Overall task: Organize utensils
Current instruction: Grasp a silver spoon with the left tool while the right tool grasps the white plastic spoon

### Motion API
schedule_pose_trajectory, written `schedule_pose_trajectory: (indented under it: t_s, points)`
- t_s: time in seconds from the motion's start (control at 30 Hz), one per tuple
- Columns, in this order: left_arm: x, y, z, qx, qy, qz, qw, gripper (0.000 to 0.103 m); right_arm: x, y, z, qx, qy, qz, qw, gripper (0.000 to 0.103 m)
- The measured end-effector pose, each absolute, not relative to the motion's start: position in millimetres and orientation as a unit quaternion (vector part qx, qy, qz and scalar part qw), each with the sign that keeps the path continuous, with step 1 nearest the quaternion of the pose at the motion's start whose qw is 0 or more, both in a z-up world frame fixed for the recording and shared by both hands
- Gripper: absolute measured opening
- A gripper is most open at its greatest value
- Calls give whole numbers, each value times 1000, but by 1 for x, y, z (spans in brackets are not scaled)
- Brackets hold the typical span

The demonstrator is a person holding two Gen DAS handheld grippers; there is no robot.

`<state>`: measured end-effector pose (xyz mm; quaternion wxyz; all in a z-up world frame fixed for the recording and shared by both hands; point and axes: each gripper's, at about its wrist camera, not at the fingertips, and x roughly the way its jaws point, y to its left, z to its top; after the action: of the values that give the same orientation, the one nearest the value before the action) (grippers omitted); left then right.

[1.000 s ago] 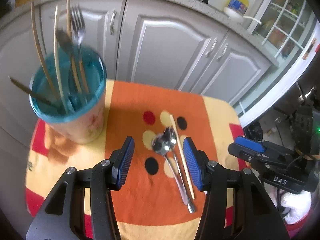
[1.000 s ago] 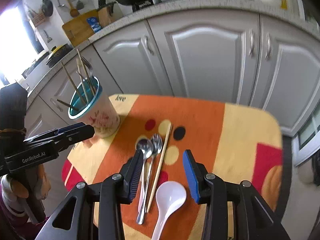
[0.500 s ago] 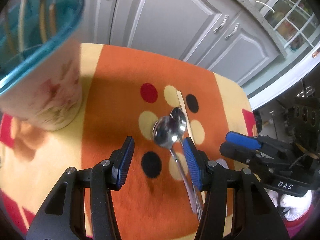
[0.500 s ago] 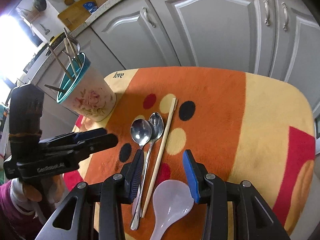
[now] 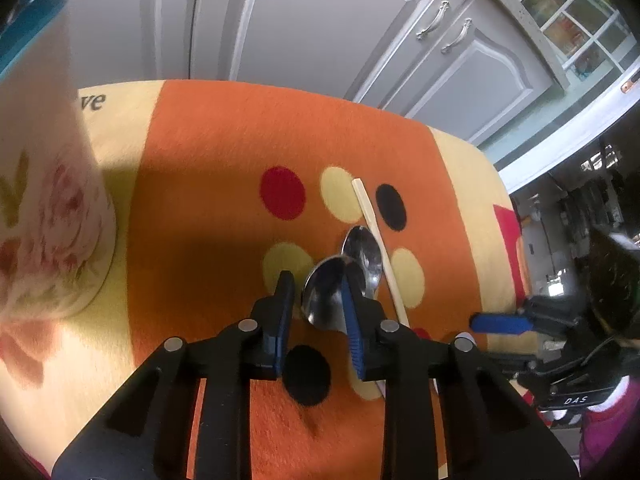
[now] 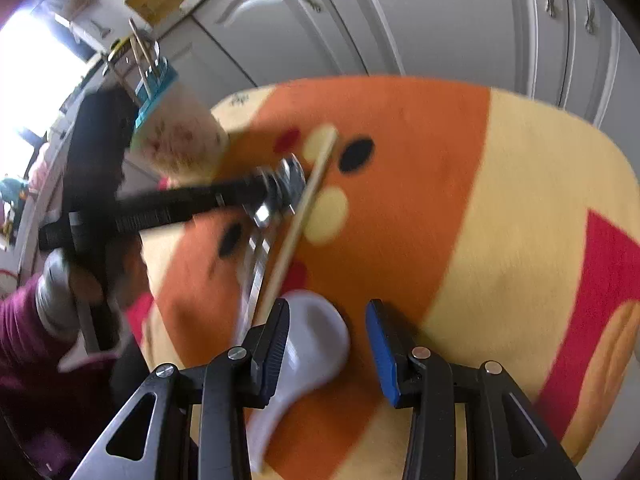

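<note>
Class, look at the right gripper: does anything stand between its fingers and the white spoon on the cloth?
Nothing visible does. The right gripper hangs directly over the white spoon, whose bowl shows between the open fingers; the chopstick lies off to the side.

The tabletop cloth [image 5: 224, 184] is orange with pale yellow bands, red patches and red, cream and black dots, with dark lettering near one edge. The holder cup [image 5: 44, 216] is cream with pink roses and a teal rim; the two spoons [image 5: 340, 280] are shiny silver, the chopstick [image 5: 376, 240] pale wood, the soup spoon [image 6: 316, 340] white. Both grippers are black with blue pads [image 5: 352, 320], and the cabinets [image 5: 320, 40] grey
</note>
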<state>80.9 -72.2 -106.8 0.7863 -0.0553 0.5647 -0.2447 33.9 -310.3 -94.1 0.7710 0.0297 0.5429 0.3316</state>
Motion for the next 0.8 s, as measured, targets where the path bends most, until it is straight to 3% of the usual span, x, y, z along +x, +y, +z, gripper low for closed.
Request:
schedule_pose_trajectory:
  t_s: [0.23, 0.43, 0.53, 0.8]
  points:
    - [84, -81, -105, -39, 568, -249, 784, 23, 32, -314, -101, 47, 550, 381, 742, 39]
    - [86, -89, -104, -21, 568, -255, 782, 22, 39, -316, -107, 77, 557, 389, 729, 20]
    - [85, -91, -104, -6, 566, -261, 782, 14, 43, -311, -109, 58, 561, 390, 728, 7]
    - [78, -87, -98, 2, 557, -263, 787, 4, 28, -316, -100, 36, 562, 402, 722, 4]
